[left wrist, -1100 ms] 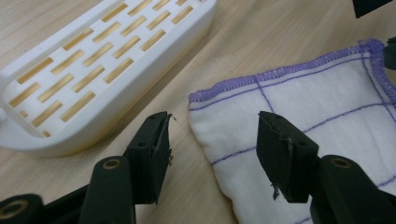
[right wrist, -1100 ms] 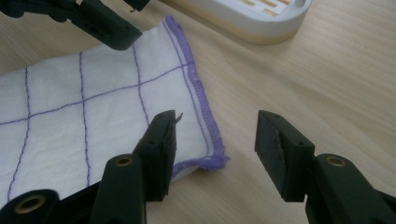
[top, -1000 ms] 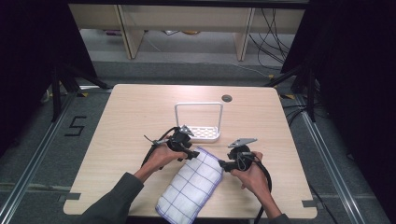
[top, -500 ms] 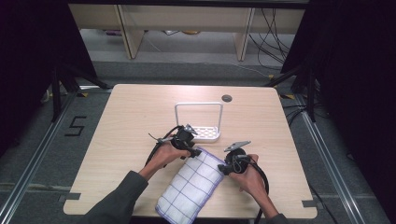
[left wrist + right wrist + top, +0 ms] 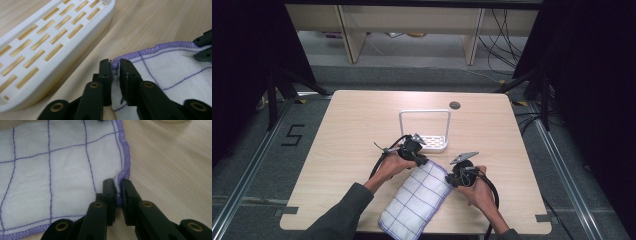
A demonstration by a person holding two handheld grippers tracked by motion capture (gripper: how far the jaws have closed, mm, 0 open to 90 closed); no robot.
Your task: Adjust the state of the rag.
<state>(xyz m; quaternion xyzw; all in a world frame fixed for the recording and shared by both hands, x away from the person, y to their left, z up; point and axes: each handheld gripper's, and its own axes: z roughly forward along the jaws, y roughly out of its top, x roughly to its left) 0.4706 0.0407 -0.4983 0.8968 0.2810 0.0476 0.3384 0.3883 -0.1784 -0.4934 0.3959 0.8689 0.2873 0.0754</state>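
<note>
A: Where is the cloth lying right now?

B: The white dishcloth with purple grid lines and purple hem [image 5: 417, 197] is lying flat on the near part of the light wooden table [image 5: 352, 130], running slantwise from the near edge up toward the middle. Its far end is sitting between the two grippers.

A: What is the left gripper doing?

B: The left gripper [image 5: 115, 66] is pinching the far left corner of the cloth. Its jaws have just been closing, and now they are standing almost together with the purple hem bunched between them. In the high view the left gripper [image 5: 421, 160] is resting at that corner, with the person's left hand [image 5: 392, 167] behind it.

A: And the right one?

B: The right gripper [image 5: 118, 186] is gripping the hemmed edge on the cloth's right side, near the far right corner. Its jaws have also just been closing and are now standing nearly shut on the hem, with only the fabric's thickness between them. From above, the right gripper [image 5: 452, 179] is sitting at the cloth's right edge, with the right hand [image 5: 477, 187] holding it.

A: Anything else close by?

B: A white slotted plastic tray with a tall wire handle [image 5: 434, 142] is standing just beyond the left gripper, near the cloth's corner but apart from it. A small round dark grommet [image 5: 455, 105] is sitting at the far side of the table.
</note>
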